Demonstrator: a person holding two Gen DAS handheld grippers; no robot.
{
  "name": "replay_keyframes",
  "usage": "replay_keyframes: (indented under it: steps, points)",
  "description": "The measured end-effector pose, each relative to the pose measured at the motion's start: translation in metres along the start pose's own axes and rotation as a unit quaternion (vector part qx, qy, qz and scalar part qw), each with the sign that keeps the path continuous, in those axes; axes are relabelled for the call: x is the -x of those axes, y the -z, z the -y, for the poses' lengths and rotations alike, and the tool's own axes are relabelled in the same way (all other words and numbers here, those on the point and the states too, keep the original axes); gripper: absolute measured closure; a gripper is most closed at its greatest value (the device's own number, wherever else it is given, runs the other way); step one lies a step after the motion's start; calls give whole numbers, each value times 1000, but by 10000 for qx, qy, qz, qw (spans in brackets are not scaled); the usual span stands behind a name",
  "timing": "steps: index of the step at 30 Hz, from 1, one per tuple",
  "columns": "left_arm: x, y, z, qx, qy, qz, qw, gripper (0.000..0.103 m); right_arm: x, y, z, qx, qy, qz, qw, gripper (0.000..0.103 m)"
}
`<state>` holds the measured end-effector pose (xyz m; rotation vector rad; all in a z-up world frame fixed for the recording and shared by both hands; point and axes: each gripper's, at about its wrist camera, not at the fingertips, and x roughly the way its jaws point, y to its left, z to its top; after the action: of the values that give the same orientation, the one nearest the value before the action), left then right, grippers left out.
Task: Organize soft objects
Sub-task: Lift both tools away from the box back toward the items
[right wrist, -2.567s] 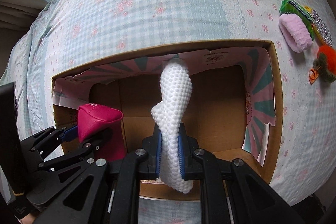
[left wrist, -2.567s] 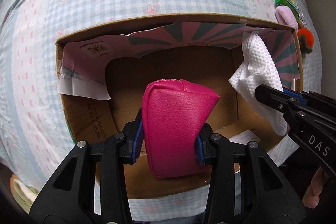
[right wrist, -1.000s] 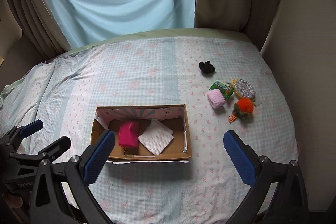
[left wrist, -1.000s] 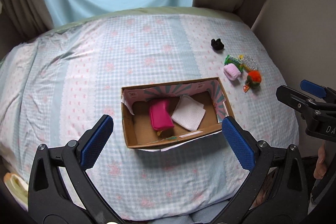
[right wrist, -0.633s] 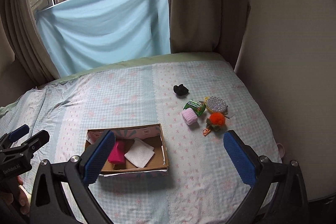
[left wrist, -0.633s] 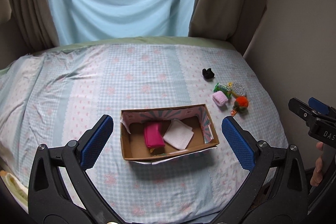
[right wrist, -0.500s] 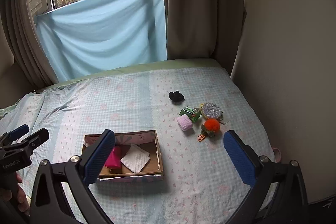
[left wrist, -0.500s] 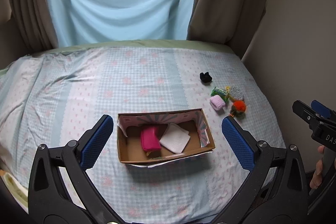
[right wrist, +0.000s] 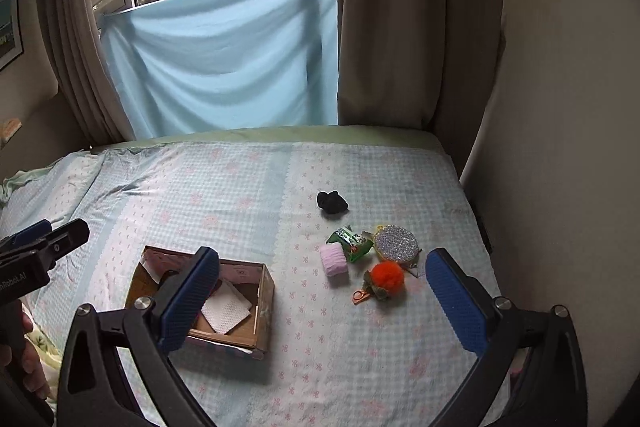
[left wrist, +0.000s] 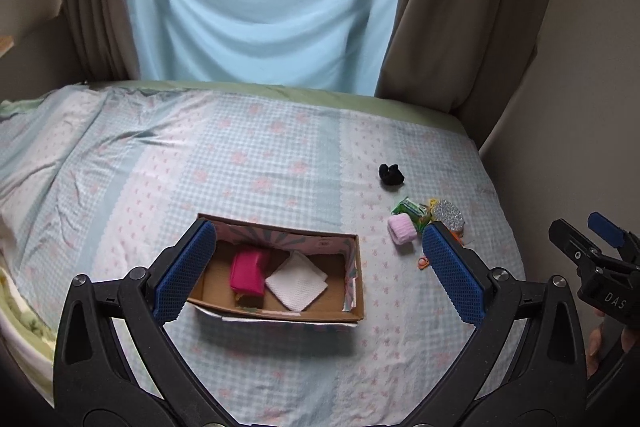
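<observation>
A cardboard box (left wrist: 354, 313) (right wrist: 266, 311) lies on the bed. In it are a pink pouch (left wrist: 247, 271) and a folded white cloth (left wrist: 296, 281) (right wrist: 225, 311). My left gripper (left wrist: 318, 273) is wide open and empty, held high above the bed over the box. My right gripper (right wrist: 322, 301) is wide open and empty, above the bed to the right of the box. To the box's right lie a black soft item (right wrist: 332, 203), a pale pink roll (right wrist: 333, 259), a green packet (right wrist: 349, 239), a silver glitter disc (right wrist: 396, 242) and an orange pompom (right wrist: 386, 277).
The bed (left wrist: 248, 163) has a blue checked sheet with pink flowers. A wall (right wrist: 560, 147) runs along its right side. Brown curtains (right wrist: 416, 19) and a blue cloth (right wrist: 224, 63) hang at the window behind it.
Both grippers let go of the pouch and the cloth into the box, opened wide and drew back and up from the bed. The view keeps widening.
</observation>
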<state>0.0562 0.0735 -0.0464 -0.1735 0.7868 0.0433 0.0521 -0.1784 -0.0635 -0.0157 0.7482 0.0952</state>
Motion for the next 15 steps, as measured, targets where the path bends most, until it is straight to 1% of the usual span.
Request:
replay_keyframes:
  steps: [3, 7, 11, 15]
  points:
    - [-9, 7, 29, 212, -143, 2, 9997, 0, -13, -6, 29, 208, -131, -2, 9997, 0]
    - [-26, 14, 63, 364, -290, -62, 9989, 0, -34, -15, 64, 343, -220, -55, 9992, 0]
    - [-49, 16, 94, 359, -383, -123, 9985, 0, -60, -21, 92, 369, -311, -161, 9987, 0]
    - [-83, 20, 120, 302, -402, -255, 9984, 0, -92, -22, 115, 358, -320, -286, 9984, 0]
